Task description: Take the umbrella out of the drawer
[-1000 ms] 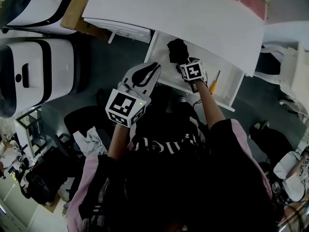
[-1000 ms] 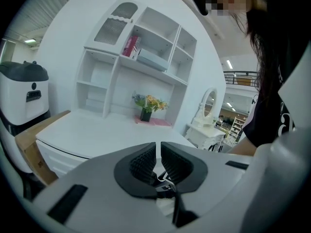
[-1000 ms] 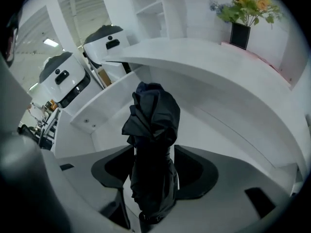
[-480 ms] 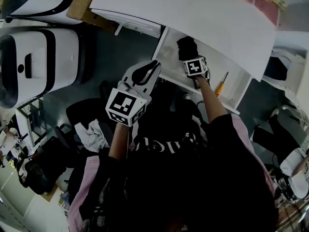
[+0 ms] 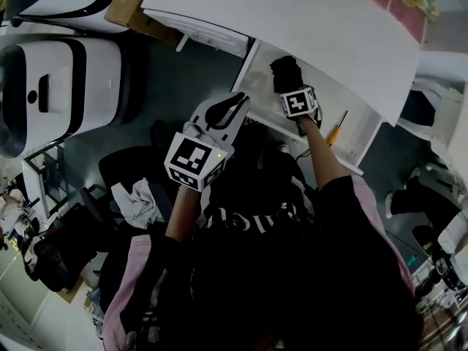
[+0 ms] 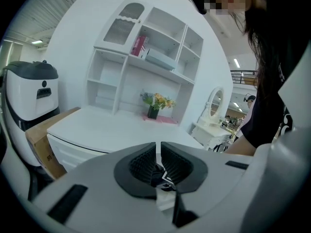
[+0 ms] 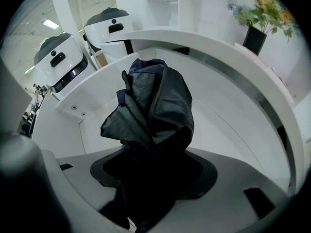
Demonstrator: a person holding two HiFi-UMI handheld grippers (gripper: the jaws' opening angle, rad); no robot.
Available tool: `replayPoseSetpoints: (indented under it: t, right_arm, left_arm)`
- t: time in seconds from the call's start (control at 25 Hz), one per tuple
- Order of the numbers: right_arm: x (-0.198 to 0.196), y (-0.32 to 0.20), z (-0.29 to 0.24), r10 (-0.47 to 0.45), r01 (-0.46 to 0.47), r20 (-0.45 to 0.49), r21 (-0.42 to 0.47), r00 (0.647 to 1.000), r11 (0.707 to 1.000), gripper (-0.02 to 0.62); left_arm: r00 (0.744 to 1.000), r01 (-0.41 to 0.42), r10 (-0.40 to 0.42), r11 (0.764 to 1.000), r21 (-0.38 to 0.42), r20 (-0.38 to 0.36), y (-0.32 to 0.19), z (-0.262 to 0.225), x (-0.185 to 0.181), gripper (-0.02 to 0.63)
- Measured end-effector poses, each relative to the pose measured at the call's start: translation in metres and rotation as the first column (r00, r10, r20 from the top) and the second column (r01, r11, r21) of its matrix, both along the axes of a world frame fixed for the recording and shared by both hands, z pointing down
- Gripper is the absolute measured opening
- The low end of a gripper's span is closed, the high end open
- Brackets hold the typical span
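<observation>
Having widened just now, the fingers (image 7: pixel 206 176) of the right gripper (image 7: pixel 151 176) stand apart around the umbrella (image 7: pixel 153 106) inside the drawer (image 7: pixel 228 120), so clamping seems next; the left gripper (image 6: pixel 158 157) holds its fingers together outside the drawer.

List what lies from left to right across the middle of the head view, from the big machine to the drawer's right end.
The white-and-black machine → left gripper → black umbrella → yellow-handled screwdriver.
</observation>
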State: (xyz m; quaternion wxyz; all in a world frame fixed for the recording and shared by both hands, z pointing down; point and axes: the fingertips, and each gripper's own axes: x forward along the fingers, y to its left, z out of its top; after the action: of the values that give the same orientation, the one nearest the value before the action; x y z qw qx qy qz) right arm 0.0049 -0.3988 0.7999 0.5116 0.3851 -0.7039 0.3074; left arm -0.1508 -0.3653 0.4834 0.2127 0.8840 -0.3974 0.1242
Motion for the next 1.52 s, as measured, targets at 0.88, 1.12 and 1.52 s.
replayPoseSetpoints:
  t: [0.88, 1.12, 1.52]
  right_arm:
    - [0.029, 0.048, -0.183, 0.013, -0.073, 0.296, 0.193, 0.955, 0.978, 0.272]
    - [0.065, 0.078, -0.236, 0.082, -0.188, 0.395, 0.238, 0.915, 0.953, 0.272]
    - [0.141, 0.15, -0.285, 0.117, -0.269, 0.452, 0.289, 0.884, 0.919, 0.271]
  left_arm:
    - [0.997, -0.074, 0.074, 0.995, 0.062, -0.009, 0.024, -0.029, 0.064, 0.04]
    - [0.993, -0.118, 0.119, 0.989, 0.088, -0.005, 0.046, -0.043, 0.106, 0.04]
    - [0.984, -0.178, 0.18, 0.975, 0.135, 0.0, 0.11, -0.065, 0.189, 0.04]
